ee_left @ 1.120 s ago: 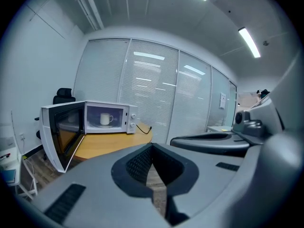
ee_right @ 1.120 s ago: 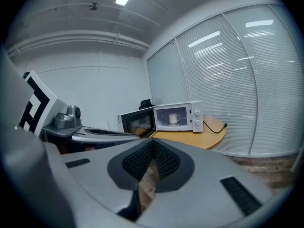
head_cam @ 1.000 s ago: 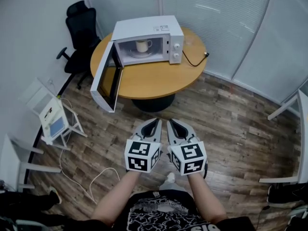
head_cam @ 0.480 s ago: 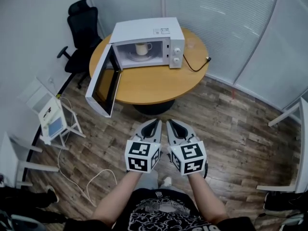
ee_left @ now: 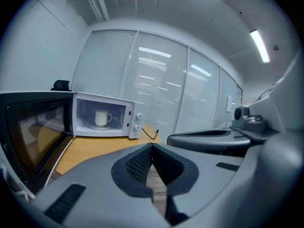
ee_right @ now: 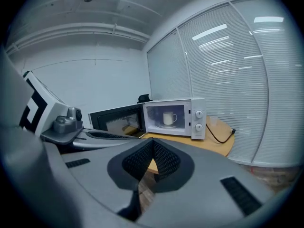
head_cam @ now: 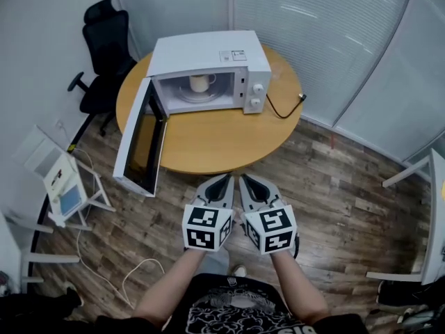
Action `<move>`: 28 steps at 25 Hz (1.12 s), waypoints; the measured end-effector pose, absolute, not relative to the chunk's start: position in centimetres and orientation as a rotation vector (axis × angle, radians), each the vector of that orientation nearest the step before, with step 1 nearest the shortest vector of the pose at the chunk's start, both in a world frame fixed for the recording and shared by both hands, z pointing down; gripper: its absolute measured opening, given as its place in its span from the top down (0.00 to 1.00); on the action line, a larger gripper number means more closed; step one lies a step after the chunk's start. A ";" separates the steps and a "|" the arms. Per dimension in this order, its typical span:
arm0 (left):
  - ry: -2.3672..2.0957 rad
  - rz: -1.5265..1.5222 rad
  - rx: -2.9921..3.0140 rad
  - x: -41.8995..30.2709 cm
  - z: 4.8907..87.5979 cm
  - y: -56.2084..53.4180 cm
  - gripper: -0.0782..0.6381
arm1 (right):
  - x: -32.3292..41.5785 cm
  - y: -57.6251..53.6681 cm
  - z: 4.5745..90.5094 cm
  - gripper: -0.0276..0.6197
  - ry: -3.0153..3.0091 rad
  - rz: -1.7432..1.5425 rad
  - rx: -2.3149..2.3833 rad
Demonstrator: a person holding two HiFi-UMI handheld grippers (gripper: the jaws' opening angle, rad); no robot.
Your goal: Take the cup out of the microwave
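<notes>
A white microwave [head_cam: 208,54] stands on the round wooden table [head_cam: 208,134], its door [head_cam: 139,141] swung wide open to the left. Inside, a cream cup [head_cam: 199,83] with a handle sits on the glass turntable; it also shows as the cup [ee_left: 101,118] and the cup [ee_right: 168,118] in the gripper views. My left gripper [head_cam: 223,181] and right gripper [head_cam: 245,181] hover side by side over the floor, just short of the table's near edge. Both are shut with nothing between their jaws.
A black office chair [head_cam: 104,47] stands behind the table at the left. The microwave's black cable [head_cam: 281,106] trails off the table's right side. White folding frames [head_cam: 62,186] and a white cord [head_cam: 132,273] lie on the wooden floor at left; glass walls with blinds enclose the far side.
Both grippers, and the person holding them, have come closer to the table; the microwave and its open door look larger and nearer. The jaws stayed shut.
</notes>
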State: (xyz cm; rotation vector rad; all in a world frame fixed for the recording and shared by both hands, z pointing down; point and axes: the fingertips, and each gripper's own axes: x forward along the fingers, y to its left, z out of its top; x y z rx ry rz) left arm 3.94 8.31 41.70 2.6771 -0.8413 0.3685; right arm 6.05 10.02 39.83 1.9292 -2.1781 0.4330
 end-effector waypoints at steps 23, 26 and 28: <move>-0.818 0.253 2.629 3.6 41.4 -9.4 0.88 | 5.1 -6.9 38.8 0.93 -2.124 0.392 1.900; -0.850 0.243 2.620 3.8 41.5 -10.8 0.88 | 5.5 -8.2 38.8 0.93 -2.146 0.388 1.886; -0.881 0.239 2.617 4.2 41.6 -11.8 0.88 | 5.9 -9.2 38.9 0.93 -2.168 0.384 1.869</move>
